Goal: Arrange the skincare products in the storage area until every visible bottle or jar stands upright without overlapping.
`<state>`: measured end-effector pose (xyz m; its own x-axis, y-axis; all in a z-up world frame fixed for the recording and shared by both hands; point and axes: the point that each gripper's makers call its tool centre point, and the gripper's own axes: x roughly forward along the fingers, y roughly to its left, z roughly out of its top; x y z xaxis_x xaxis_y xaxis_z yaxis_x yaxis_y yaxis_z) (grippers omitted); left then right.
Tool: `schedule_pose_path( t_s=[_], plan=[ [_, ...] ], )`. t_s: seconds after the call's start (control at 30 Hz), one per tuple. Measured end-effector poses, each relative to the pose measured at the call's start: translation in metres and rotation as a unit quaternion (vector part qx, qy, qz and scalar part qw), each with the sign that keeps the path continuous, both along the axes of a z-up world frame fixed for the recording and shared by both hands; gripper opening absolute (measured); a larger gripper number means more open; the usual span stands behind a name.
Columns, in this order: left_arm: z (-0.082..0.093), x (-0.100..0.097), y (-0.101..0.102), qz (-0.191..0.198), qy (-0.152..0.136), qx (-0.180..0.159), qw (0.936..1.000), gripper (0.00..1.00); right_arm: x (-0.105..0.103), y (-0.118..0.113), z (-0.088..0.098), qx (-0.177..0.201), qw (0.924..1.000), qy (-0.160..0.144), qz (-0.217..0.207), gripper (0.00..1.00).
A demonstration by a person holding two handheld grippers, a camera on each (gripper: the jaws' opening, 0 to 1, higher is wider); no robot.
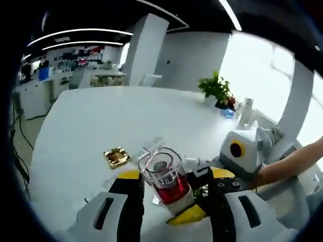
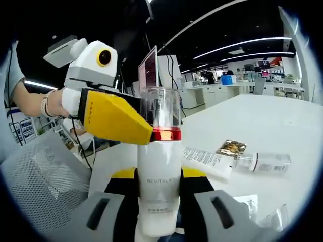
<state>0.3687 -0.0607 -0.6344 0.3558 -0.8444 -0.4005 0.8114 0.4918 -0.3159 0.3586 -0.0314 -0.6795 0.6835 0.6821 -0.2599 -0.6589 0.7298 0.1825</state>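
Right gripper (image 2: 158, 201) pinches the white pump bottle (image 2: 158, 186) upright by its body; left gripper (image 1: 169, 194) is pinched on its clear cap (image 1: 162, 169). Near right on the white table (image 2: 262, 126) lie a tube (image 2: 208, 161) and a small clear bottle (image 2: 265, 162).

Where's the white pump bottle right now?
In the right gripper view, the white pump bottle stands between the right gripper jaws, the left gripper touching its clear cap.

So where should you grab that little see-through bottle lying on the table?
Probably around the middle of the clear bottle, coming straight down from above. It lies flat on its side on the table, so a grip can close across its narrow round body. Stay off the end nearest the white tube, which lies close by.
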Motion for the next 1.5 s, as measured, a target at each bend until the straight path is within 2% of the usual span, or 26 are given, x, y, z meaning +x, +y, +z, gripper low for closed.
schedule_pose_path(
  t_s=[0.03, 0.1, 0.17, 0.23, 0.47, 0.5, 0.57, 0.6, 0.7, 0.73, 0.8, 0.93, 0.97, 1.03, 1.1, 1.2, 1.43, 1.5],
  plan=[
    [-0.003, 0.000, 0.001, 0.013, 0.004, 0.001, 0.9999, 0.44, 0.001, 0.001, 0.000, -0.004, 1.0000, -0.001, -0.008, 0.29],
    [-0.005, 0.002, 0.001, 0.052, 0.012, -0.019, 0.9984, 0.43, 0.002, 0.002, 0.000, -0.014, 0.9997, -0.005, -0.018, 0.29],
    [-0.004, 0.008, 0.005, 0.093, 0.015, -0.037, 0.9948, 0.37, 0.002, 0.002, -0.001, -0.020, 0.9995, -0.007, -0.025, 0.29],
    [-0.005, 0.010, 0.008, 0.115, 0.016, -0.041, 0.9924, 0.30, 0.003, 0.001, -0.001, -0.027, 0.9991, -0.009, -0.032, 0.29],
    [0.000, 0.009, 0.004, 0.136, 0.001, -0.054, 0.9893, 0.28, 0.004, 0.000, 0.000, -0.037, 0.9982, -0.015, -0.045, 0.30],
    [0.003, 0.010, 0.002, 0.129, -0.020, -0.053, 0.9900, 0.28, 0.004, 0.000, 0.000, -0.045, 0.9978, -0.015, -0.046, 0.31],
    [0.004, 0.009, -0.001, 0.126, -0.020, -0.053, 0.9904, 0.27, 0.005, -0.002, 0.000, -0.052, 0.9973, -0.008, -0.051, 0.31],
    [0.004, 0.010, -0.001, 0.124, -0.020, -0.053, 0.9907, 0.26, 0.005, -0.004, 0.000, -0.075, 0.9959, -0.014, -0.050, 0.32],
    [0.007, 0.010, -0.003, 0.105, -0.046, -0.039, 0.9926, 0.26, 0.002, -0.005, 0.001, -0.115, 0.9925, -0.030, -0.031, 0.33],
    [0.008, 0.011, -0.003, 0.097, -0.060, -0.031, 0.9929, 0.26, 0.000, -0.006, 0.003, -0.125, 0.9914, -0.030, -0.026, 0.35],
    [0.008, 0.013, -0.002, 0.089, -0.064, -0.025, 0.9937, 0.26, -0.004, -0.008, 0.003, -0.126, 0.9916, -0.020, -0.022, 0.42],
    [0.009, 0.017, 0.004, 0.073, -0.079, -0.018, 0.9940, 0.26, -0.018, -0.022, -0.009, -0.175, 0.9846, -0.003, -0.005, 0.50],
    [0.010, 0.016, 0.004, 0.064, -0.085, -0.015, 0.9941, 0.26, -0.023, -0.026, -0.014, -0.181, 0.9834, 0.011, -0.002, 0.54],
    [0.010, 0.013, 0.006, 0.050, -0.093, -0.013, 0.9944, 0.25, -0.030, -0.032, -0.018, -0.188, 0.9821, 0.010, 0.002, 0.56],
    [0.011, 0.011, 0.008, 0.043, -0.094, -0.015, 0.9945, 0.25, -0.041, -0.040, -0.030, -0.205, 0.9780, 0.039, 0.012, 0.62],
    [0.011, 0.006, 0.009, 0.028, -0.096, -0.021, 0.9948, 0.25, -0.054, -0.049, -0.040, -0.220, 0.9738, 0.056, 0.019, 0.67],
    [0.014, -0.006, 0.003, -0.014, -0.103, -0.038, 0.9938, 0.25, -0.073, -0.062, -0.057, -0.262, 0.9621, 0.068, 0.035, 0.70],
    [0.018, -0.010, -0.002, -0.032, -0.110, -0.048, 0.9922, 0.25, -0.075, -0.068, -0.060, -0.287, 0.9552, 0.060, 0.040, 0.70]
  ],
)
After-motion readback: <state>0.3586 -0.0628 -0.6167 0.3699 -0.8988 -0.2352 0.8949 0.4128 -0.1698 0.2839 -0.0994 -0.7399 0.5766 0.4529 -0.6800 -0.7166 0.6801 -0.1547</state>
